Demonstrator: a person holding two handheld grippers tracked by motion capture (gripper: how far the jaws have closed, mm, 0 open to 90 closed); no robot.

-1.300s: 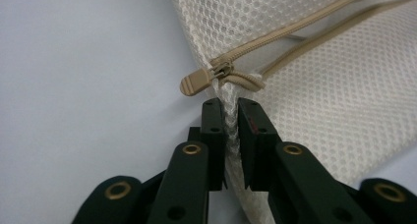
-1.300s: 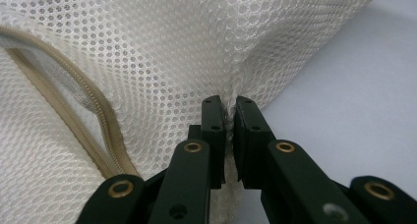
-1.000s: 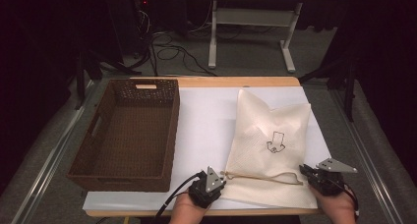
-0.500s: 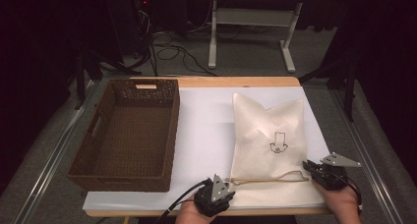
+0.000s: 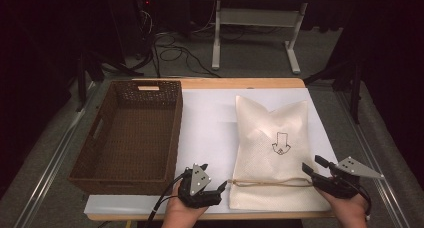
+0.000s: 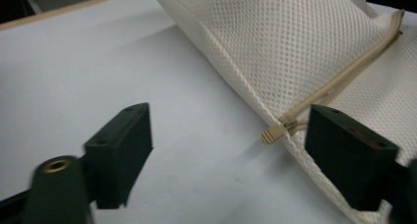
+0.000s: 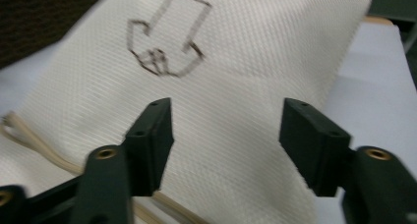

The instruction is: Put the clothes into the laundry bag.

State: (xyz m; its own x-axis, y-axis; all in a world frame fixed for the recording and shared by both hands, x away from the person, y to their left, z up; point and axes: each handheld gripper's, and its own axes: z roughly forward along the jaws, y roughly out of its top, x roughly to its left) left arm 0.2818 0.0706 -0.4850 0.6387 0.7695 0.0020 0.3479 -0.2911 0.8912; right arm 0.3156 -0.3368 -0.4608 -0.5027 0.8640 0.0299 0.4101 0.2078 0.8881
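Since the earlier frames, both hands had drawn back toward the bottom edge of the high view, and the cloth bag (image 5: 276, 150) had been pulled flatter and straighter on the tabletop (image 5: 205, 123). Both sets of fingers had just been opening.

The left gripper (image 5: 220, 188) stood wide open with nothing held; in the left gripper view the knotted end of the drawstring (image 6: 273, 132) lay just beside the right-hand finger (image 6: 351, 153), free of both pads. The right gripper (image 5: 309, 168) was likewise open and empty, its fingers (image 7: 152, 135) spread above the fabric.

The bag lay at centre right of the high view, long axis running from the bottom edge toward the top, printed arrow (image 5: 281, 142) facing up. The drawstring (image 5: 270, 182) crossed its lower end from left to right, directly between the two grippers. The wicker basket (image 5: 131, 130) sat at the left, well apart from the bag.

The left gripper was nearer the knotted cord end; the right gripper was nearer the bag's lower right edge. Any re-grasp would probably proceed inward along the cord line.
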